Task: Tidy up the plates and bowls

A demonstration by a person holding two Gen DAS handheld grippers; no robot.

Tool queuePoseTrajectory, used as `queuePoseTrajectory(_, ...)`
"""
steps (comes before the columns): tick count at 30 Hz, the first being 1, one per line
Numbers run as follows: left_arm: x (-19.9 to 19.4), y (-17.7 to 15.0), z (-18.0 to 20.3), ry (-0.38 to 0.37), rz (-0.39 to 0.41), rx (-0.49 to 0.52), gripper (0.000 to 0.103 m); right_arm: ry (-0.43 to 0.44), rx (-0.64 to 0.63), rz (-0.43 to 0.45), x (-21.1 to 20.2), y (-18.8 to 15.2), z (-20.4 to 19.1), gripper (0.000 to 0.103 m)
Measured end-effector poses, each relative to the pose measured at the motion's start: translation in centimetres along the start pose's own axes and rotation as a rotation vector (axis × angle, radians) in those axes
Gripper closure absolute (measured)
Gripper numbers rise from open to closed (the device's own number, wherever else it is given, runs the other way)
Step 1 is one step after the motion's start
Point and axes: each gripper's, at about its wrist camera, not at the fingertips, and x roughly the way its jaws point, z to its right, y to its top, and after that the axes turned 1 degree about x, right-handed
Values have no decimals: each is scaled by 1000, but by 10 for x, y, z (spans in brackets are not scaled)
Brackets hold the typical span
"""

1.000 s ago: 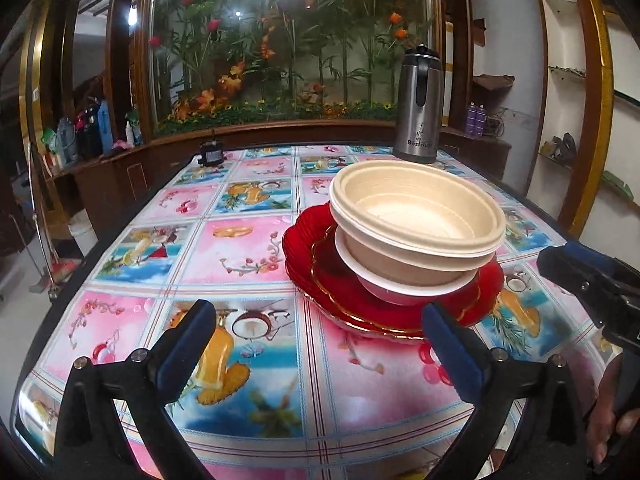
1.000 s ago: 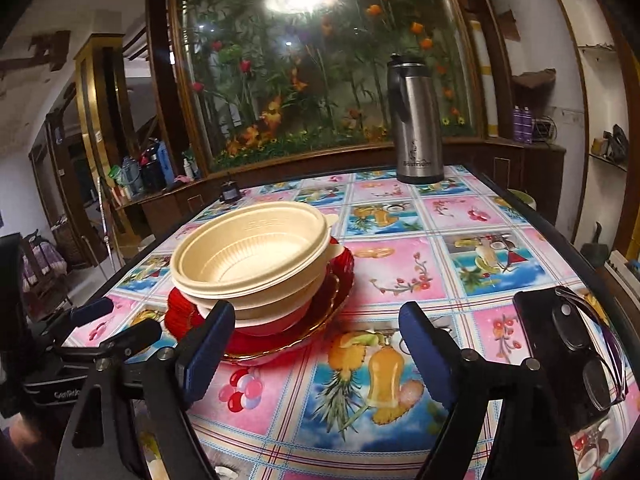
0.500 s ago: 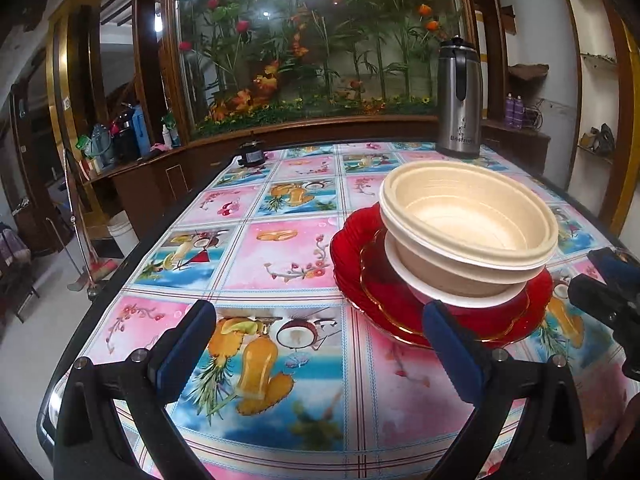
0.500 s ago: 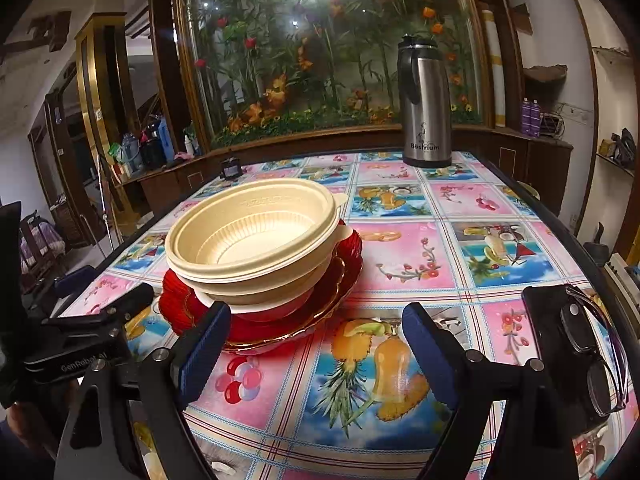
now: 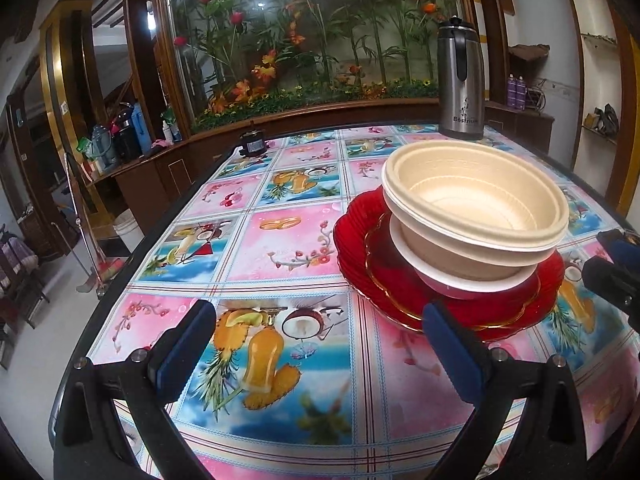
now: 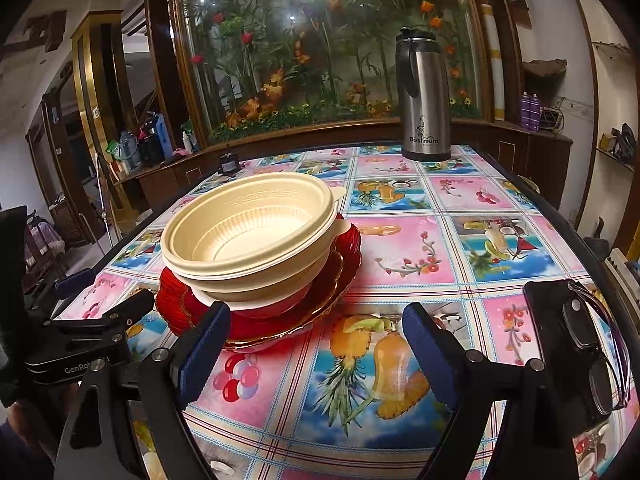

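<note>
Cream bowls [image 5: 476, 212] sit nested on a white-rimmed bowl [image 5: 460, 280], all on stacked red plates [image 5: 360, 248] with gold trim. The stack also shows in the right wrist view [image 6: 248, 232] on the red plates [image 6: 320, 300]. My left gripper [image 5: 316, 344] is open and empty, hovering over the table to the left of and in front of the stack. My right gripper [image 6: 316, 348] is open and empty, in front of the stack's right side. The left gripper also shows in the right wrist view [image 6: 92, 304], and the right gripper's tip at the left view's right edge [image 5: 616, 264].
The table [image 5: 280, 240] has a colourful fruit-print cloth. A steel thermos jug [image 6: 424, 96] stands at the far edge, a small black jar [image 6: 229, 162] at the far left. A black phone with glasses [image 6: 576, 344] on it lies at the right. Table edges drop off left and right.
Both grippers have drifted a little to the left and back, so the stack sits further right in each view. The bowls and plates have not moved.
</note>
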Motion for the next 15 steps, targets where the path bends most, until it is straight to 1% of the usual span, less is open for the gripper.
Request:
queuePoseTrajectory(5,0,0,1,10,-4,9,0,1,2,6,-1,0,0,12)
queuePoseTrajectory(15,0,-1,1,7,-5,11,0,3,4,7,-1,0,0,10)
